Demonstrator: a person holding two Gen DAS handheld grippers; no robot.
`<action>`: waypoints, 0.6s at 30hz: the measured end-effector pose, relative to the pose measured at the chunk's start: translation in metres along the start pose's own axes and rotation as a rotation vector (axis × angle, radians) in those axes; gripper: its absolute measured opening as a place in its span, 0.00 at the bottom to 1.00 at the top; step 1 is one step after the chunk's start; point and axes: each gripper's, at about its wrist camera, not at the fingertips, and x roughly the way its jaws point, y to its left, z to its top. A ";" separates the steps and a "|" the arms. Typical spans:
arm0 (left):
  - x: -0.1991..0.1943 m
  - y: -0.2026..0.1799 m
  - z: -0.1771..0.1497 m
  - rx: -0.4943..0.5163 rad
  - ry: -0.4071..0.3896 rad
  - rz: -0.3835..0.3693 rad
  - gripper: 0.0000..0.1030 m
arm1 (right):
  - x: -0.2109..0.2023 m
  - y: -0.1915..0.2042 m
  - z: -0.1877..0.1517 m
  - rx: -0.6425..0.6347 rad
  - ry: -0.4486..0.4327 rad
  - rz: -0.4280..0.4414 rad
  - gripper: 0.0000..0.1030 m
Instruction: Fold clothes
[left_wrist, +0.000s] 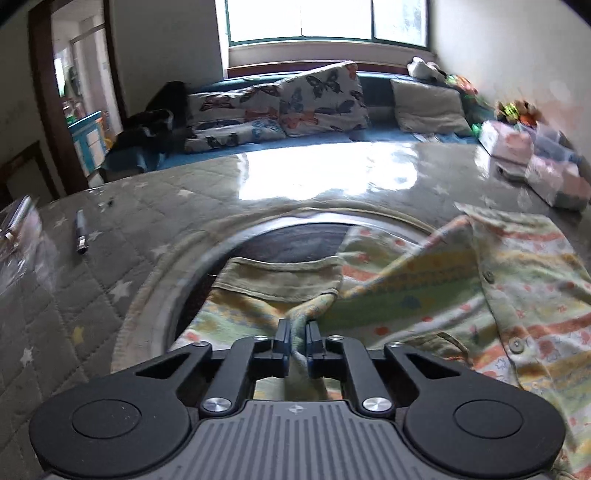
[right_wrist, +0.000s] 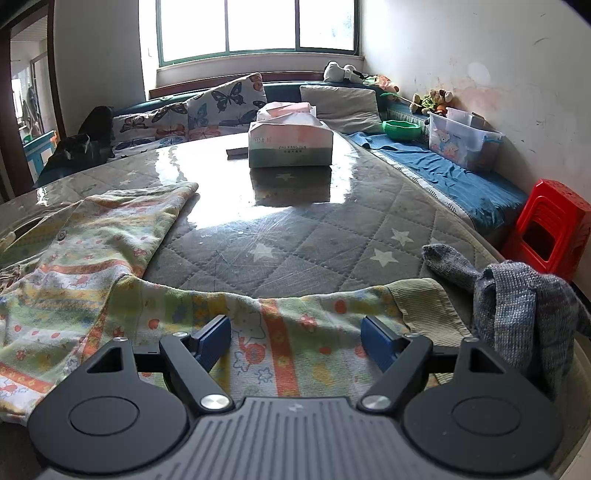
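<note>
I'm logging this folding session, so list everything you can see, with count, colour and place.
patterned shirt: 1, pastel stripes, spread on table
table: 1, grey quilted star cover
knit garment: 1, grey-blue, table's right edge
tissue box: 1, white-green, far table
pen: 1, dark, table left
butterfly pillows: several, white, bench
stool: 1, red, right floor
storage bin: 1, clear, bench
green bowl: 1, bench
left gripper: jaws shut on shirt
right gripper: jaws open over shirt

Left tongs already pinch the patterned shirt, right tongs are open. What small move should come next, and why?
Probably close the right tongs on the shirt sleeve lying between their fingers. The left tongs are shut on bunched shirt fabric, so a second grip would let both lift and fold.
</note>
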 end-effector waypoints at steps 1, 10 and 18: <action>-0.004 0.005 0.000 -0.021 -0.009 0.002 0.05 | 0.000 0.000 0.000 0.000 0.000 -0.001 0.77; -0.061 0.079 -0.008 -0.230 -0.123 0.077 0.04 | 0.000 0.001 0.000 -0.001 0.000 -0.005 0.77; -0.094 0.139 -0.054 -0.373 -0.110 0.196 0.03 | -0.003 0.006 0.002 -0.015 0.001 -0.001 0.77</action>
